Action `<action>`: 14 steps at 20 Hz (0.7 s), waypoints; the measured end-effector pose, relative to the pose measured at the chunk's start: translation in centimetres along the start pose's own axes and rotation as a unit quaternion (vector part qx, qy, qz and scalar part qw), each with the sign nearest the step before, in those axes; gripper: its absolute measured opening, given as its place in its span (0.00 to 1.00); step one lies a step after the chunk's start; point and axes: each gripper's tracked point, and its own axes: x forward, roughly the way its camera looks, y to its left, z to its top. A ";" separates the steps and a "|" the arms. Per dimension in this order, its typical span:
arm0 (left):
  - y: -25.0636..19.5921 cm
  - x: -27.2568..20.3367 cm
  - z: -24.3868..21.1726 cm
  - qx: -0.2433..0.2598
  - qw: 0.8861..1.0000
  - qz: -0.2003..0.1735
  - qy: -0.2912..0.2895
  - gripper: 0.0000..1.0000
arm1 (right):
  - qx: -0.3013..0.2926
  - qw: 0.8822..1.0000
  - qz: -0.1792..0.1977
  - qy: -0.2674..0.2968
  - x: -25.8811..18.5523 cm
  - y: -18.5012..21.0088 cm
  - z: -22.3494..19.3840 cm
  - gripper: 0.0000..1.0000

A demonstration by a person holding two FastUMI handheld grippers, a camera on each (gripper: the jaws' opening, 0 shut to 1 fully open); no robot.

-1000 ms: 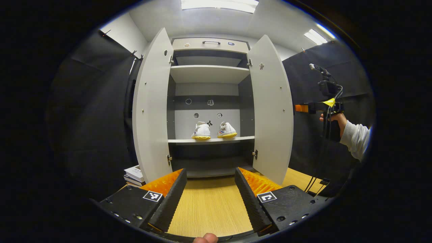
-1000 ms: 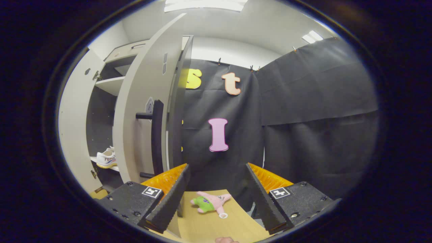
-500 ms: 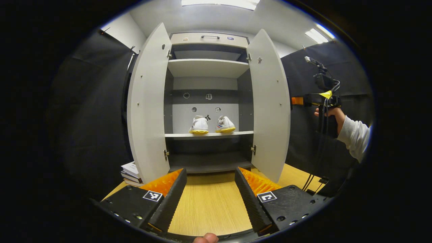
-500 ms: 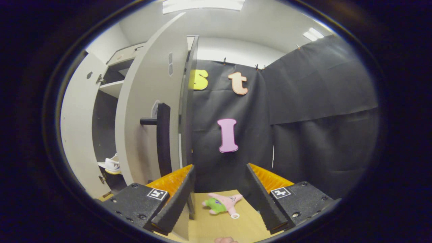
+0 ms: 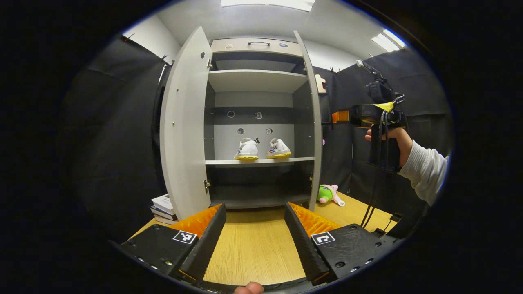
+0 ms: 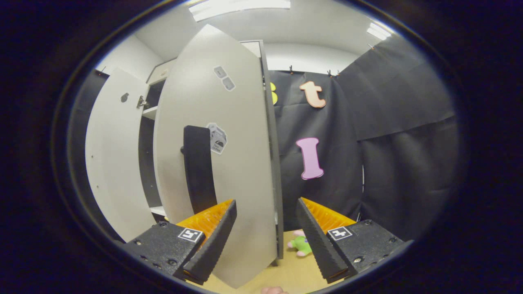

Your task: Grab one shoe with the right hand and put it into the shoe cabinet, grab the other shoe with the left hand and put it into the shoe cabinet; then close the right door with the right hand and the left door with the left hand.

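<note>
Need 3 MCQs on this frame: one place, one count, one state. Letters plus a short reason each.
1. Where do the shoes sit?
A. middle shelf of the shoe cabinet
B. on the wooden table
C. top shelf

2. How many shoes are in the cabinet?
A. one
B. two
C. three

3. What state is the left door in?
A. shut
B. off its hinges
C. swung open

Answers:
1 A: both rest on the middle shelf, toes outward.
2 B: a white pair with yellow soles stands side by side.
3 C: it stands wide, showing its inner face; the left claw is open and apart from it.
</note>
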 end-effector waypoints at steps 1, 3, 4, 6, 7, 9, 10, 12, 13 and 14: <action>0.3 -0.1 -0.1 -0.001 1.000 0.005 0.000 0.86 | 0.004 1.000 0.011 0.002 0.8 1.4 -0.3 0.96; 1.0 -0.3 -0.3 -0.004 1.000 0.014 0.003 0.86 | 0.009 1.000 0.026 0.011 2.7 3.8 -0.9 0.97; 1.3 -0.3 -0.5 -0.005 1.000 0.017 0.004 0.86 | 0.008 0.999 0.030 0.015 3.5 4.9 -1.3 0.97; 2.0 -0.6 -0.7 -0.007 1.000 0.027 0.008 0.86 | 0.002 1.000 0.026 0.014 4.5 5.5 -1.1 0.97; 2.3 -0.8 -0.8 -0.007 0.999 0.033 0.009 0.86 | -0.003 1.000 0.023 0.011 4.3 5.2 -0.8 1.00; 3.5 -1.2 -0.8 -0.008 0.999 0.048 0.006 0.86 | -0.005 1.000 0.023 0.003 2.8 4.8 -0.2 0.93; 4.4 -1.3 -0.7 -0.007 0.998 0.059 0.004 0.86 | -0.007 1.000 0.022 -0.001 1.6 4.4 -0.3 1.00; 6.5 -1.6 -0.6 -0.002 0.997 0.082 0.001 0.86 | -0.019 0.999 0.027 -0.002 -1.4 3.9 -0.8 0.98; 7.8 -1.9 -0.5 0.003 0.995 0.096 0.002 0.86 | -0.033 0.999 0.035 0.002 -3.3 3.9 -1.5 0.98; 9.2 -2.2 -0.3 0.009 0.994 0.112 0.001 0.87 | -0.049 0.998 0.041 0.003 -5.2 3.7 -2.3 0.98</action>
